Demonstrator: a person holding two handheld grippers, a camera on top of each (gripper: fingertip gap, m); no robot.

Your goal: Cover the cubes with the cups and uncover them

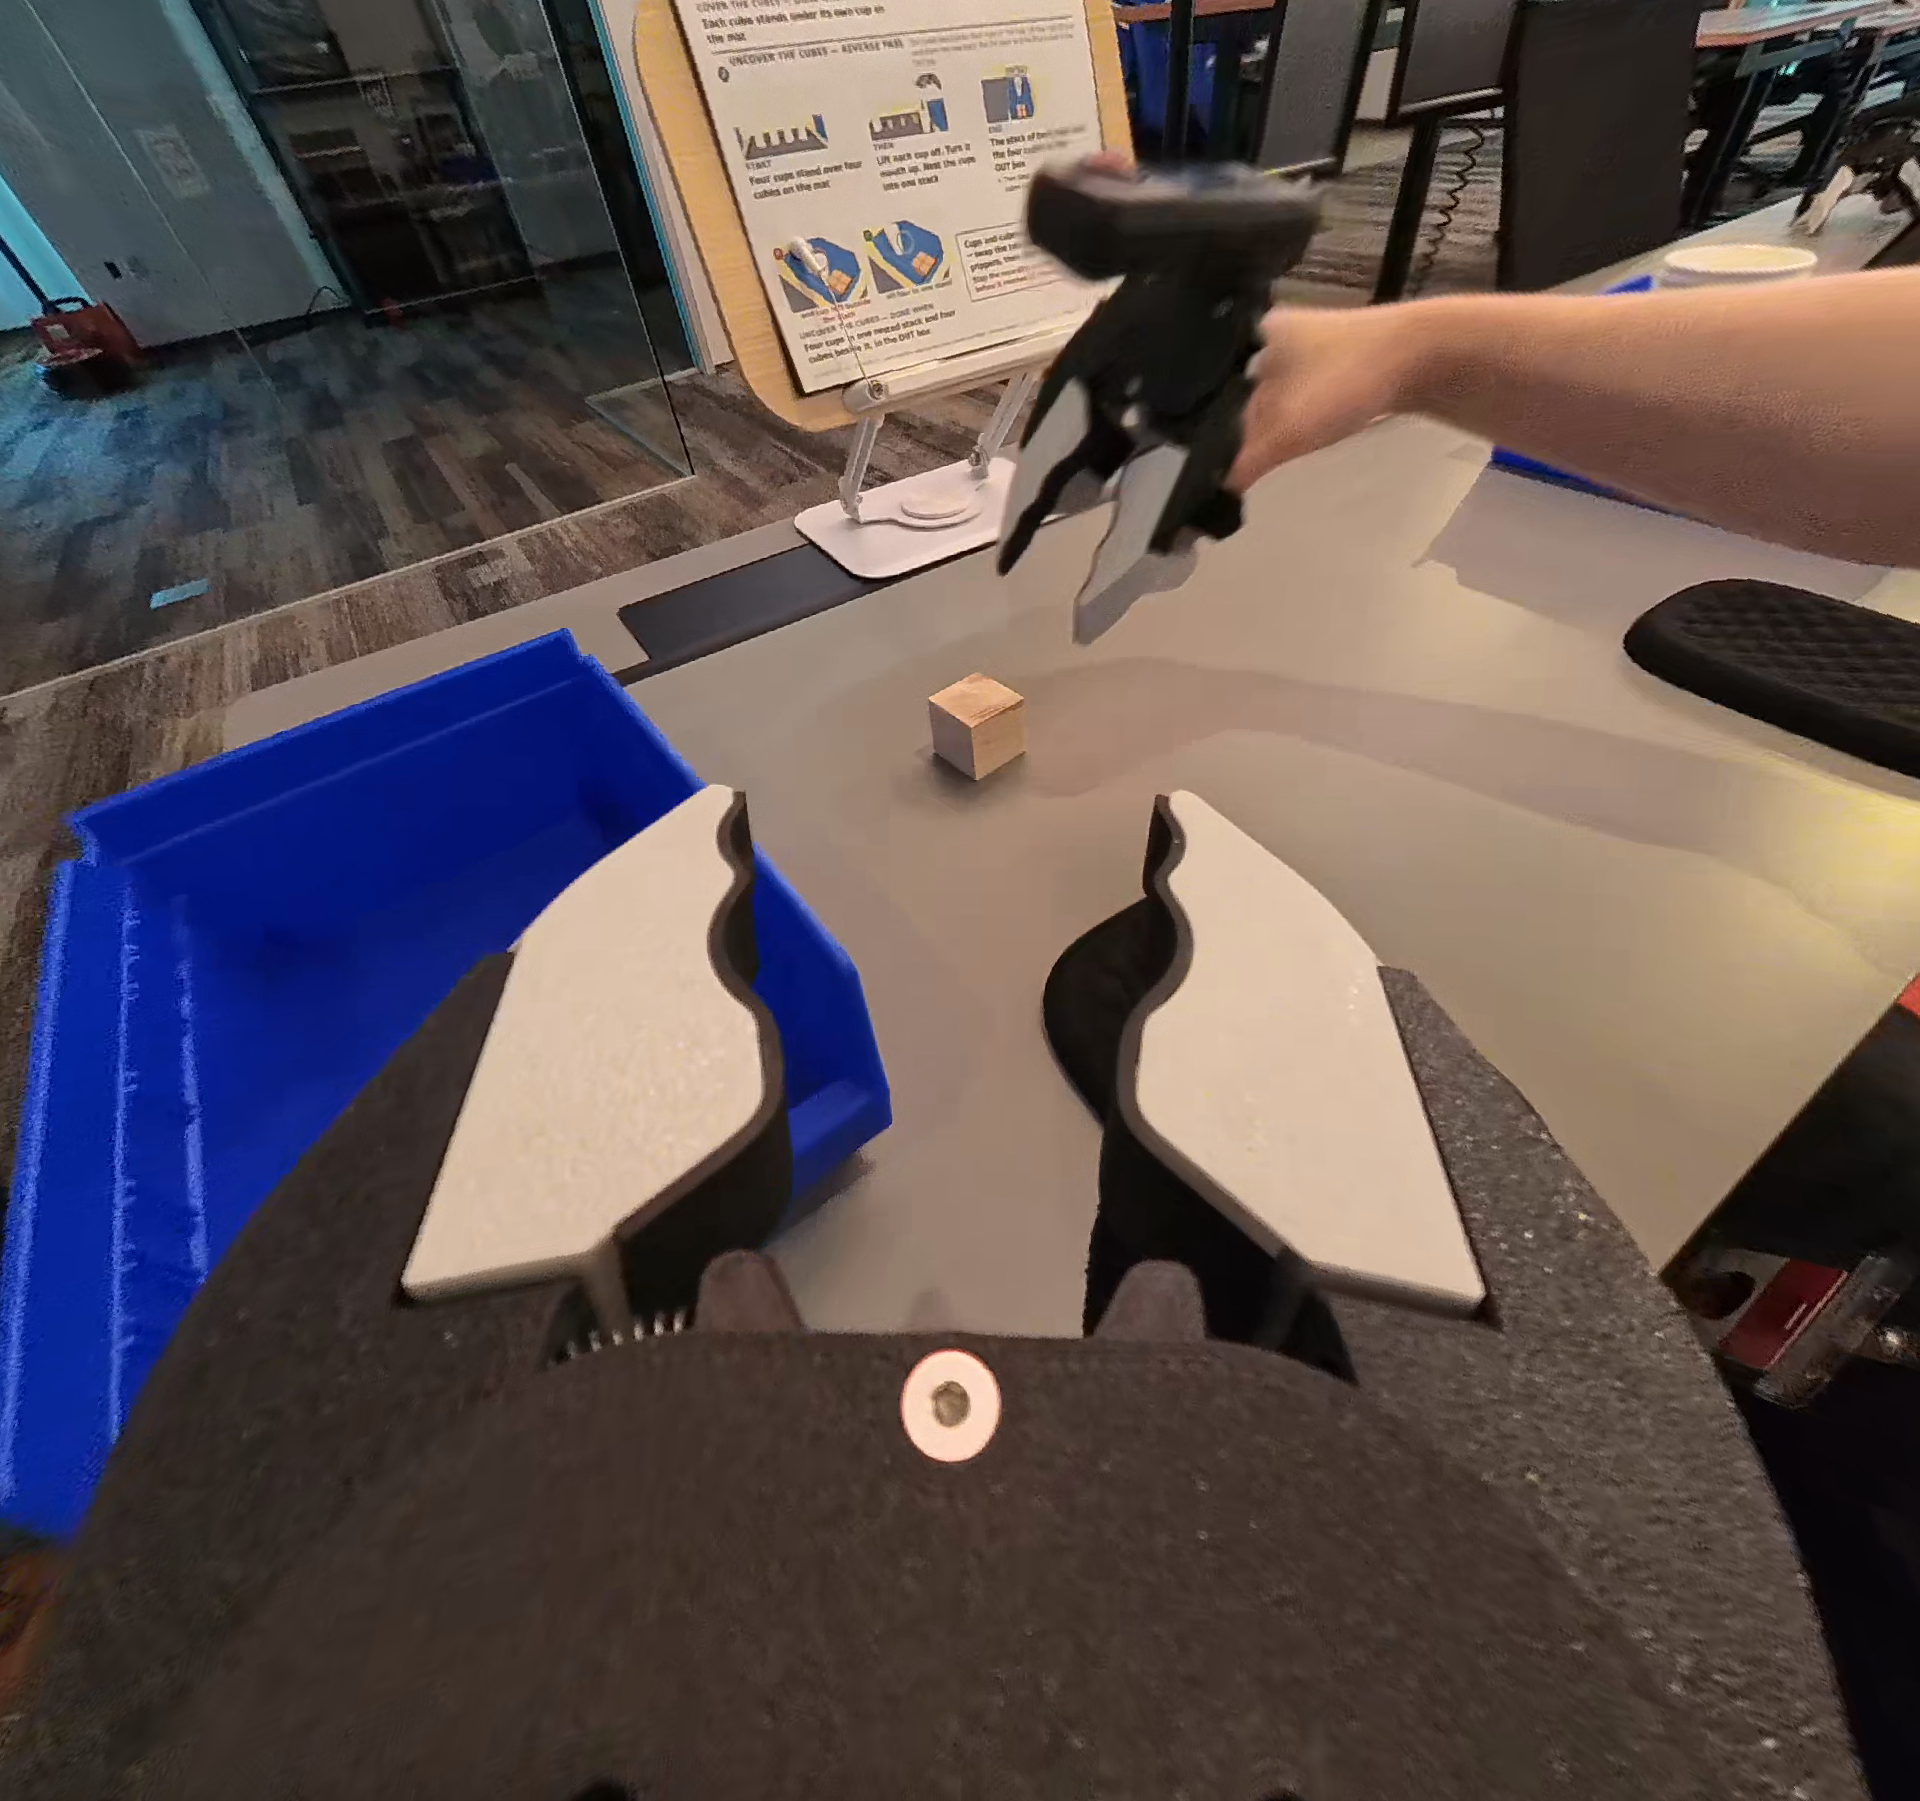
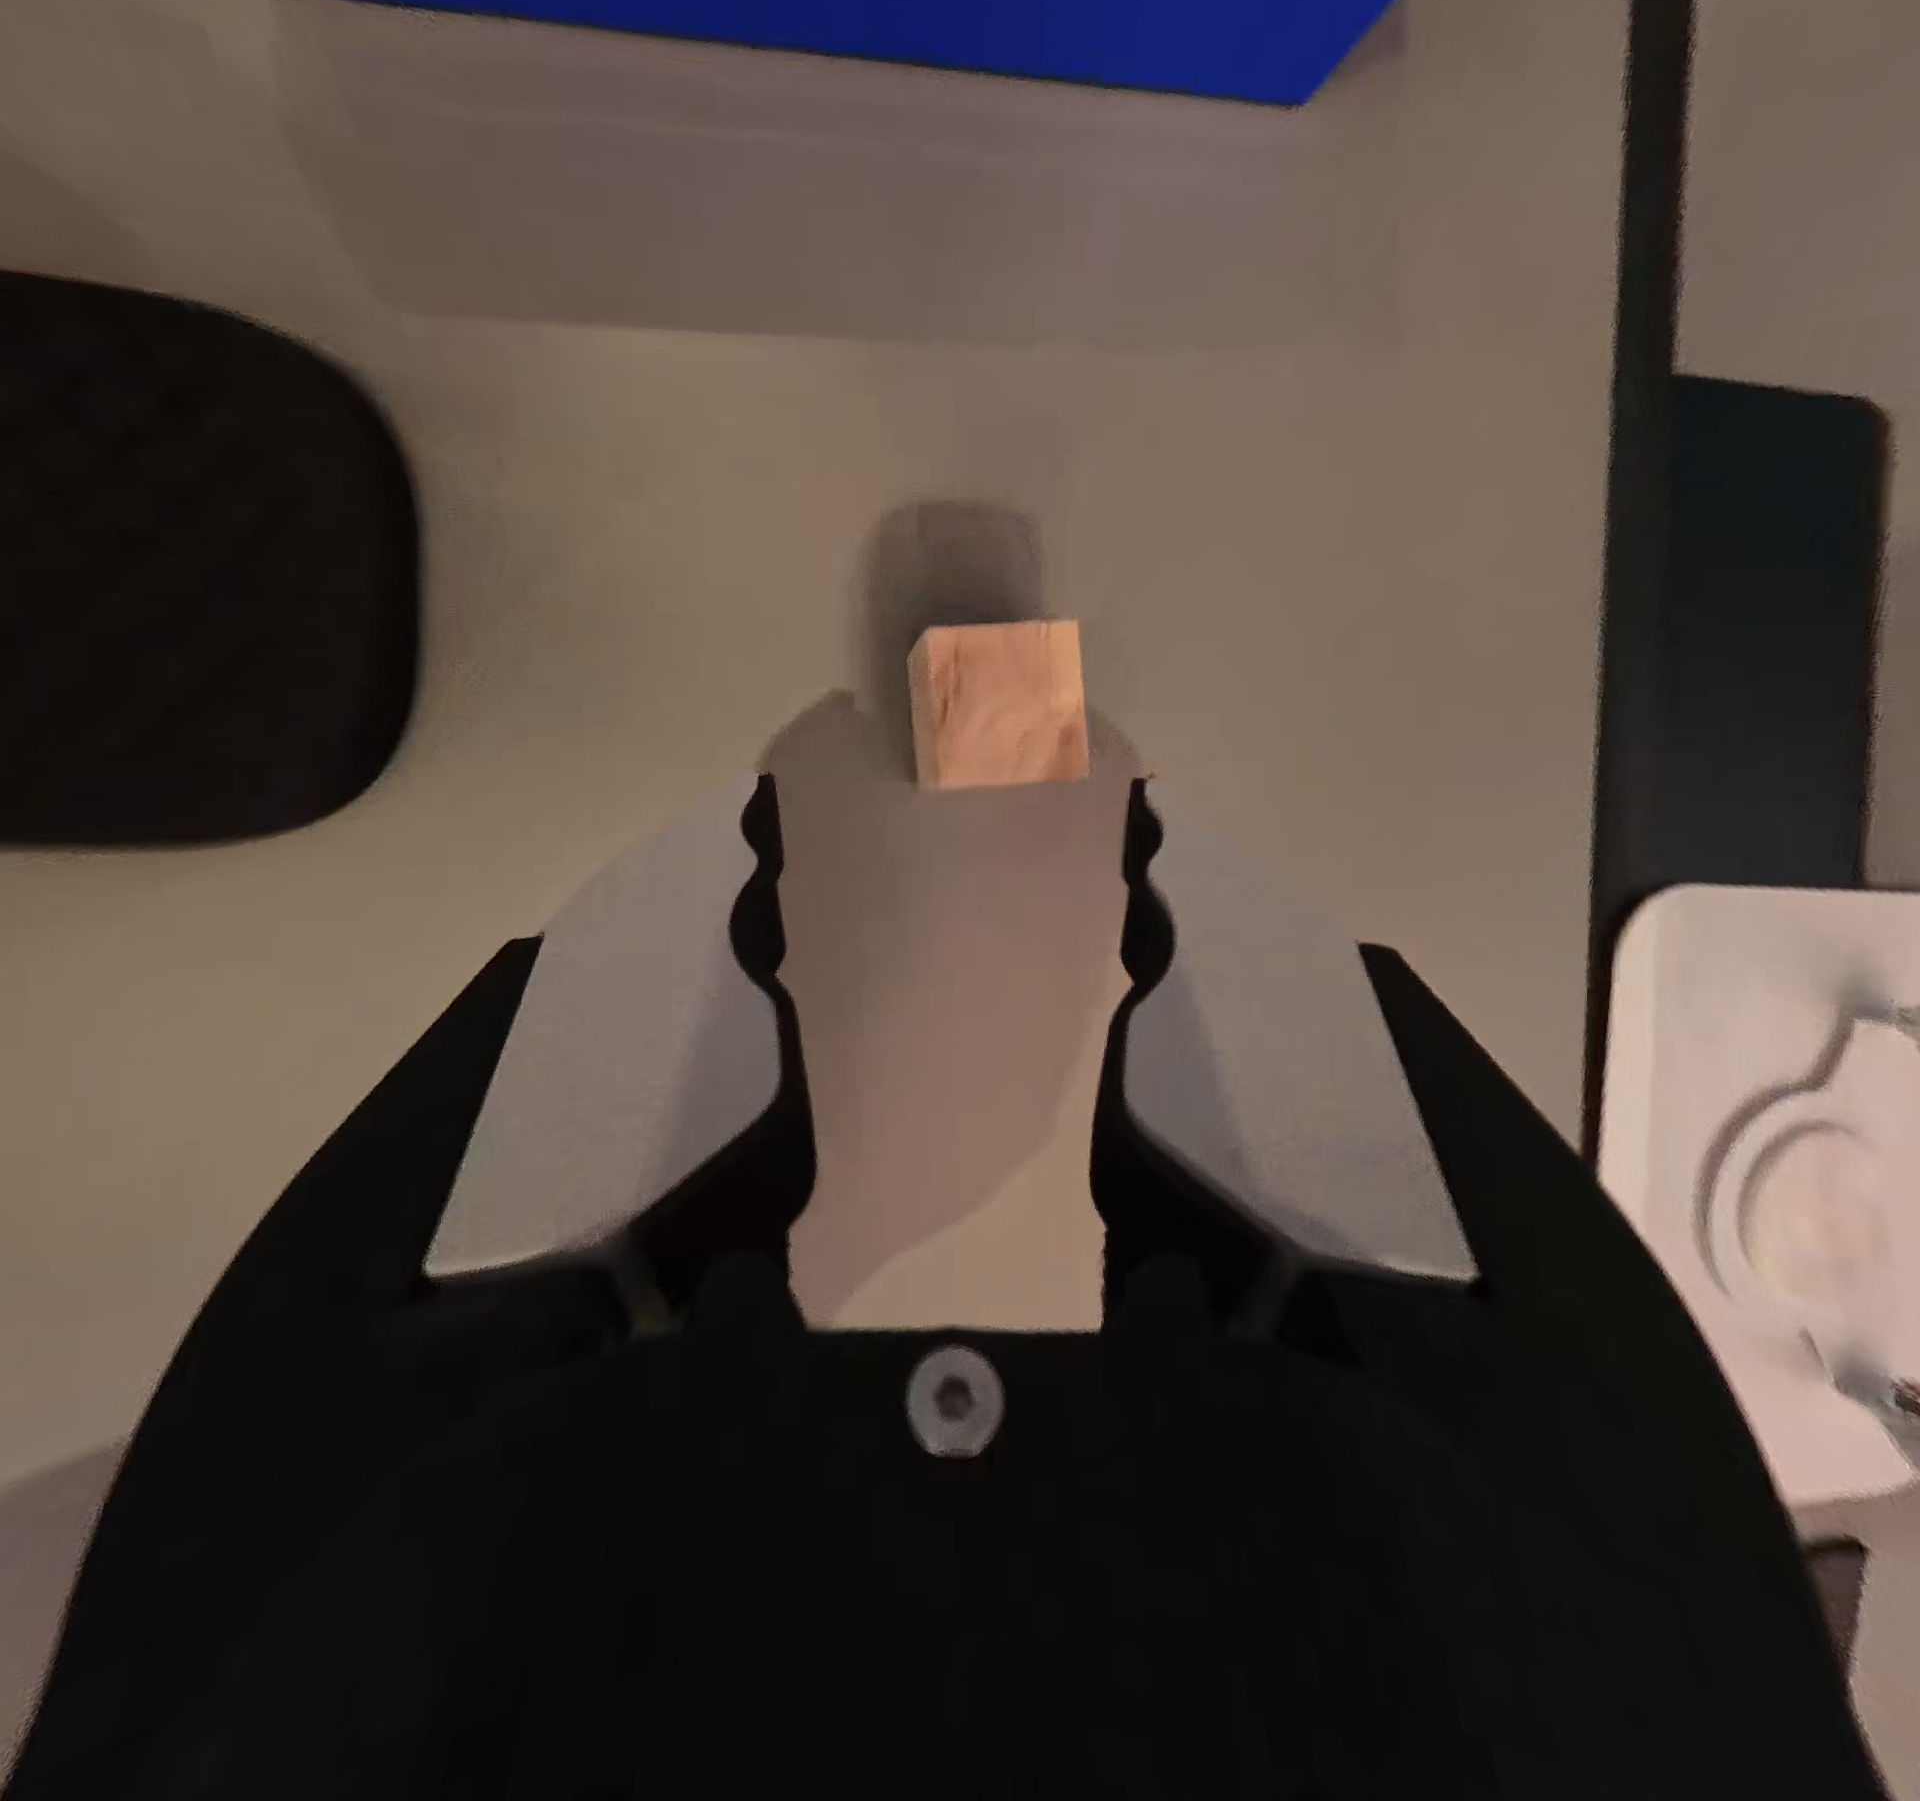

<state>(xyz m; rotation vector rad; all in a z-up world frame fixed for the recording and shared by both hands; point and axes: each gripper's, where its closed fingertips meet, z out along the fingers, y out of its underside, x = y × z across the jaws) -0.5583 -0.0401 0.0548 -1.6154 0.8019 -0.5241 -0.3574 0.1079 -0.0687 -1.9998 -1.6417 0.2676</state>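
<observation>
The work surface is a smooth grey tabletop (image 1: 1299, 816) standing in an open office with dark patterned carpet, glass partitions at the left and dark chairs and long desks at the rear right.

A small light wooden cube (image 1: 977, 724) rests alone on the bare tabletop, clear of all other items. In the right wrist view the same cube (image 2: 997, 704) lies just beyond the fingertips, roughly on the centre line and touching neither finger.

The left gripper (image 1: 948, 801), black with pale grey finger plates, is spread wide and holds nothing. Its left finger overlaps the near corner of a blue plastic open-topped bin (image 1: 343, 878), which appears empty. The cube lies ahead of this gripper, a little apart.

The right gripper (image 2: 951, 783) is likewise wide apart and empty. In the left wrist view it (image 1: 1081, 556) hangs tilted above the table, beyond the cube, held by a person's hand (image 1: 1309, 390) whose forearm crosses the right side of the picture. It is motion-blurred.

Surrounding items: a printed instruction sheet (image 1: 873, 110) on a wooden board, carried by a white folding stand (image 1: 904, 515) at the far table edge; a black quilted pad (image 1: 1787, 660) at the right; a white cup rim (image 1: 1735, 263) behind the forearm beside a second blue bin, both largely hidden. Nothing lies between the right gripper and the cube.
</observation>
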